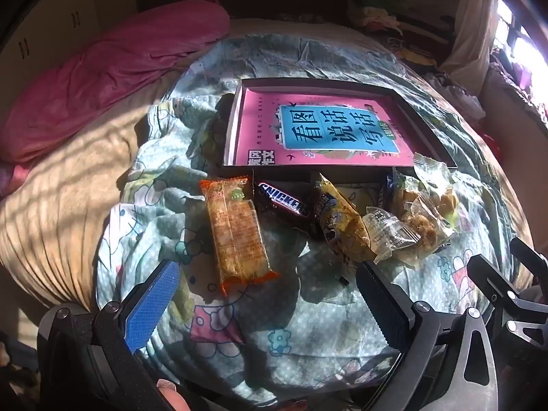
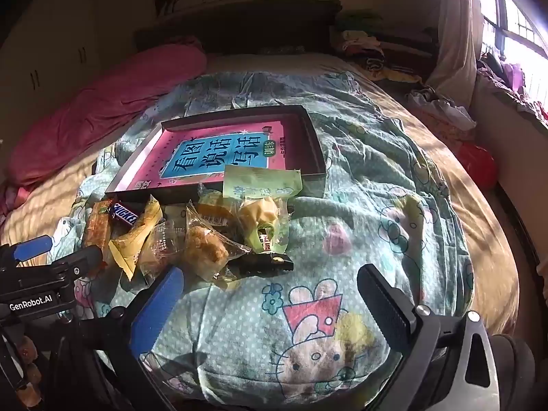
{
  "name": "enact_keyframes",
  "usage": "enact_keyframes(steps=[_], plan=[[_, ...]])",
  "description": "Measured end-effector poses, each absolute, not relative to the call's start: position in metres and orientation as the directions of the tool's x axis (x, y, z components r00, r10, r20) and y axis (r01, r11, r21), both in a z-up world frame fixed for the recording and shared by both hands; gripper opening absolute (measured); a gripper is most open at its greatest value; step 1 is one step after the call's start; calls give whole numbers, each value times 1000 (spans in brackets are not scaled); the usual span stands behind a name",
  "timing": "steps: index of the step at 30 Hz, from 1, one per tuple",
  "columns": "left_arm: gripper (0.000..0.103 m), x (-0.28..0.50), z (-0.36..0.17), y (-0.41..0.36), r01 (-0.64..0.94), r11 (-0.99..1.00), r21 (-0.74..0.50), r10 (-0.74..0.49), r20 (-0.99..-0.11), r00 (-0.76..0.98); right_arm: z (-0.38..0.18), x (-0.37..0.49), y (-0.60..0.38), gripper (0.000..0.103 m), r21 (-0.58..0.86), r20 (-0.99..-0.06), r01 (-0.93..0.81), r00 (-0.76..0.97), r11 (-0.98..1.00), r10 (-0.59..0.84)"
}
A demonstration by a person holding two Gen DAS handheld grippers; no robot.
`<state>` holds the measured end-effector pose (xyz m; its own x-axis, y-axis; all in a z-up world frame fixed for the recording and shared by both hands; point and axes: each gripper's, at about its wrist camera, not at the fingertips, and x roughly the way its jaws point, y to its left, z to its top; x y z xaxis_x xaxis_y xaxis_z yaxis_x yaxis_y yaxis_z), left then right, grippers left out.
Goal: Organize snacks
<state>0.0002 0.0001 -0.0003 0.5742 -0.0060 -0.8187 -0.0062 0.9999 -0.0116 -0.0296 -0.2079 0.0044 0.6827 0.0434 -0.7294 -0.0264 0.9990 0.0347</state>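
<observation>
Your left gripper [image 1: 267, 303] stands with its jaws spread as wide as they go, nothing between them, tilted down over the cartoon-print quilt [image 1: 308, 325]; a fingertip [image 1: 173, 394] of yours shows at the lower edge of that view. Just ahead of its blue pad lies the orange cracker pack [image 1: 236, 233], flat and lengthwise, clear wrapper with crimped orange ends. Touching its far corner is the Snickers bar [image 1: 282, 200], brown with white lettering, lying at a slant. Next comes a yellow wrapped snack [image 1: 339, 219], then a heap of clear-wrapped pastries [image 1: 414, 219], crumpled and overlapping. Behind the whole row, touching it, sits a shallow dark tray [image 1: 424, 130] with a pink book [image 1: 325, 130] lying flat inside. Your right gripper [image 2: 270, 303] is likewise fully open and empty, angled down, hovering over bare quilt to the right of the pile; its blue pad is near a clear-wrapped floss pastry [image 2: 205, 250] and a pale green packet [image 2: 263, 178] that leans on the tray's front wall.
</observation>
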Motion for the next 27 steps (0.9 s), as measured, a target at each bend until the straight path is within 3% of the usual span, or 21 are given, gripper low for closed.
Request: enact_keyframes(steps=[27], plan=[[103,-1,-4,-3,-3,1000,-25,-19,-822,569,5,-29,-208,102,47,-729,-32,682,998,56]])
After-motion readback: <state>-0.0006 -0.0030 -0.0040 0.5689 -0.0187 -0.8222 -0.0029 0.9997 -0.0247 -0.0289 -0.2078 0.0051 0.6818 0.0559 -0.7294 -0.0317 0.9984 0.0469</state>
